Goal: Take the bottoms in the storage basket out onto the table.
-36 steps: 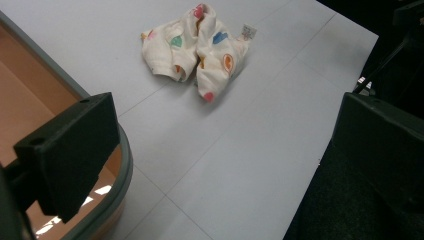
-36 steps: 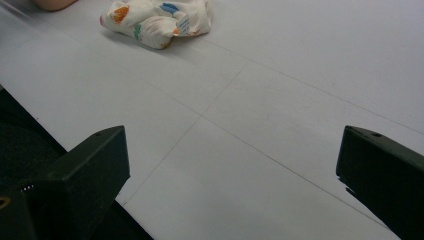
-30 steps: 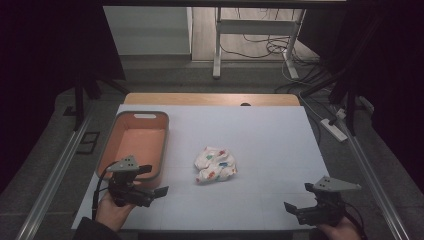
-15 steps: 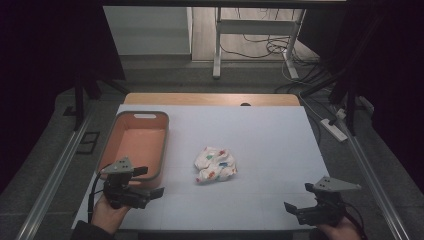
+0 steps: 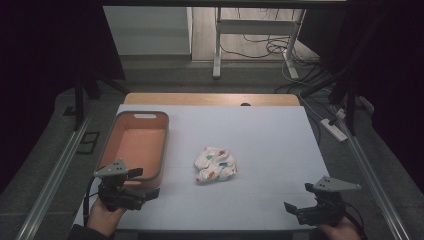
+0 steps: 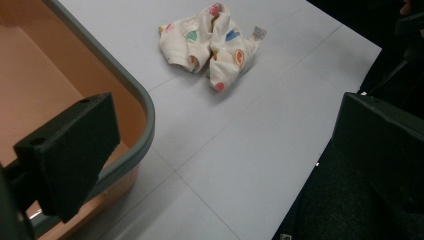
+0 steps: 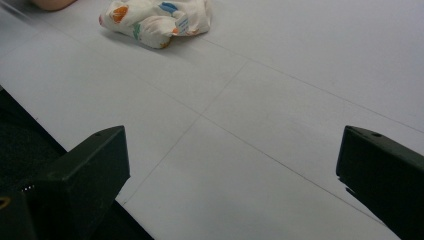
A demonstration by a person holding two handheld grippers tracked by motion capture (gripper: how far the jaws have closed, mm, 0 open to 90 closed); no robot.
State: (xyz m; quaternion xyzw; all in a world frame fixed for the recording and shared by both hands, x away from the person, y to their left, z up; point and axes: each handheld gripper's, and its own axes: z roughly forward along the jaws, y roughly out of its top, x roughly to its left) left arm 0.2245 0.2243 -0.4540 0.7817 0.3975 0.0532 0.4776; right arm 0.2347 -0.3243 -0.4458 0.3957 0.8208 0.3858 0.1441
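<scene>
White table (image 5: 260, 135) surface, faint grid seams; bare wooden strip (image 5: 210, 99) along far edge. Small dark spot (image 5: 245, 104) at that edge. Metal rails (image 5: 55, 172) flank both sides of the table. Beyond: grey floor, white desk legs (image 5: 217, 42), tangled black cables (image 5: 260, 47). Power strip (image 5: 334, 129) on floor at right. Dark curtains (image 5: 45, 55) on either side.

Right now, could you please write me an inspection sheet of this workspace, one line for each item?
Surface: white table top, flat, faint grid lines.
Job's things: crumpled white cloth with coloured prints, mid-table; orange bin to its left, nothing seen inside.
Clutter: nothing seen.
Grippers: left gripper at the bin's near corner, jaws open; right gripper at the near right edge, jaws open, both holding nothing.
Cables: loose cables on floor beyond the table.
Surroundings: dark, metal frame legs.
</scene>
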